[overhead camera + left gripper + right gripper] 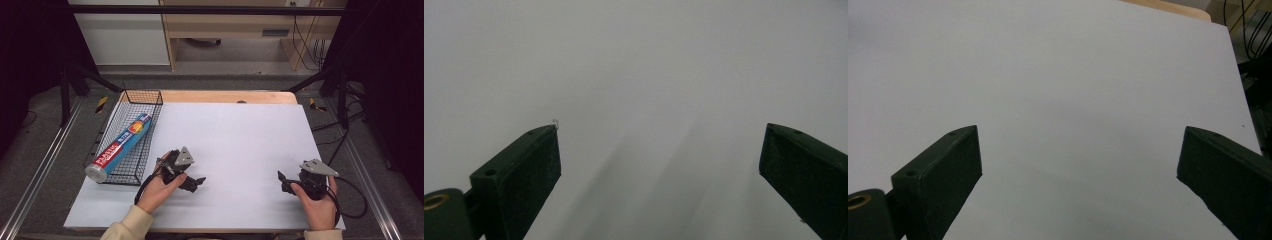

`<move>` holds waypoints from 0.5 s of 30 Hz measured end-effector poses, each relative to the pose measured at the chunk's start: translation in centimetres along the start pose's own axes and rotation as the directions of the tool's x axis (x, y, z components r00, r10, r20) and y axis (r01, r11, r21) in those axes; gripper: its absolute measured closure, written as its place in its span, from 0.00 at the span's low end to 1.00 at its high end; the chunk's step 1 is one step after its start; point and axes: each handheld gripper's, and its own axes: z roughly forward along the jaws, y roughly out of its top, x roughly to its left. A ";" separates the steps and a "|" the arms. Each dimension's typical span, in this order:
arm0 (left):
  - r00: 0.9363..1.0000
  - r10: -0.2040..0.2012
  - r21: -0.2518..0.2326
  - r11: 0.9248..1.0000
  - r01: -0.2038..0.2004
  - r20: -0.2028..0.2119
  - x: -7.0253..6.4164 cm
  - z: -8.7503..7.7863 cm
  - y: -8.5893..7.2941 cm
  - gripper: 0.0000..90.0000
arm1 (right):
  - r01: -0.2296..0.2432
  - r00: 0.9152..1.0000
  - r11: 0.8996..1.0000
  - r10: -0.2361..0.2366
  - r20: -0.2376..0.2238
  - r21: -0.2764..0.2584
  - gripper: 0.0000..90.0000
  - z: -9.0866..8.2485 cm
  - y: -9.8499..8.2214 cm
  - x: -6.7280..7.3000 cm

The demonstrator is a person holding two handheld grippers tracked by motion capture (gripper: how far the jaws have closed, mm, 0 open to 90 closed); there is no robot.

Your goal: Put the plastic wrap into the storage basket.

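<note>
At the left edge of the table, the blue roll of plastic wrap [119, 145] lies in the black wire basket [148, 131], running diagonally: its far end sits deep inside, its silver cap end pokes out over the basket's near-left corner, toward you. It looks settled in the basket, so I judge the placing step done, or the pick not yet begun; either way nothing is in hand right now.

Your left gripper [198, 182] rests low on the white sheet [240, 140], just right of the basket's near corner and apart from it. Its jaws point right, away from the roll. In the left gripper view they stand wide apart with bare sheet between them, holding nothing.

Your right gripper [281, 178] sits near the sheet's near-right part, well apart from the basket, jaws pointing left. In the right gripper view its jaws also stand wide apart over bare sheet, and the wooden table edge [1168, 6] shows at the far corner.

If you mean to take the roll next, you need to turn your left gripper back to the left and come at the protruding cap end, across the tube's width, clear of the wire rim.
</note>
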 end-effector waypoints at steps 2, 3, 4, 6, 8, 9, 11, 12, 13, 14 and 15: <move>1.000 -0.010 0.004 1.000 0.010 -0.002 0.2 -0.1 -0.3 0.04 | -0.002 1.000 1.000 0.002 -0.005 0.008 0.05 0.1 0.0 0.1; 1.000 -0.012 0.005 1.000 0.012 0.002 0.2 -0.1 -0.5 0.04 | -0.001 1.000 1.000 0.001 -0.009 0.014 0.05 0.1 -0.1 0.1; 1.000 -0.014 0.006 1.000 0.014 -0.001 0.2 -0.2 -0.7 0.04 | -0.005 1.000 1.000 0.005 -0.017 0.019 0.05 0.2 -0.1 0.1; 1.000 -0.016 0.014 1.000 0.016 0.003 0.3 -0.3 -1.0 0.04 | -0.011 0.999 0.999 0.012 -0.037 0.035 0.05 0.4 -0.2 0.2; 0.999 -0.037 0.001 0.999 0.037 0.009 0.4 -0.7 -1.4 0.04 | -0.007 0.999 0.999 0.009 -0.047 0.051 0.05 0.6 -0.3 0.3; 0.999 -0.038 0.000 0.999 0.038 0.005 0.5 -0.9 -1.5 0.04 | -0.005 0.999 0.998 0.008 -0.053 0.057 0.06 0.7 -0.4 0.3; 0.999 -0.034 0.006 0.999 0.034 -0.005 0.5 -1.2 -1.6 0.04 | -0.006 0.998 0.998 0.009 -0.055 0.058 0.06 0.8 -0.3 0.3; 0.999 -0.040 0.000 0.999 0.040 -0.004 0.5 -1.3 -1.7 0.04 | -0.011 0.998 0.998 0.015 -0.057 0.061 0.06 0.8 -0.4 0.3; 0.999 -0.044 -0.006 0.999 0.044 -0.002 0.5 -1.5 -1.8 0.04 | -0.009 0.998 0.998 0.013 -0.064 0.064 0.06 1.0 -0.4 0.2; 0.999 -0.054 -0.017 0.998 0.054 0.003 0.6 -1.6 -1.9 0.04 | -0.021 0.997 0.997 0.026 -0.068 0.072 0.06 1.0 -0.5 0.2; 0.998 -0.059 -0.022 0.998 0.059 0.005 0.6 -1.8 -2.1 0.04 | -0.031 0.996 0.996 0.038 -0.079 0.081 0.06 1.2 -0.6 0.1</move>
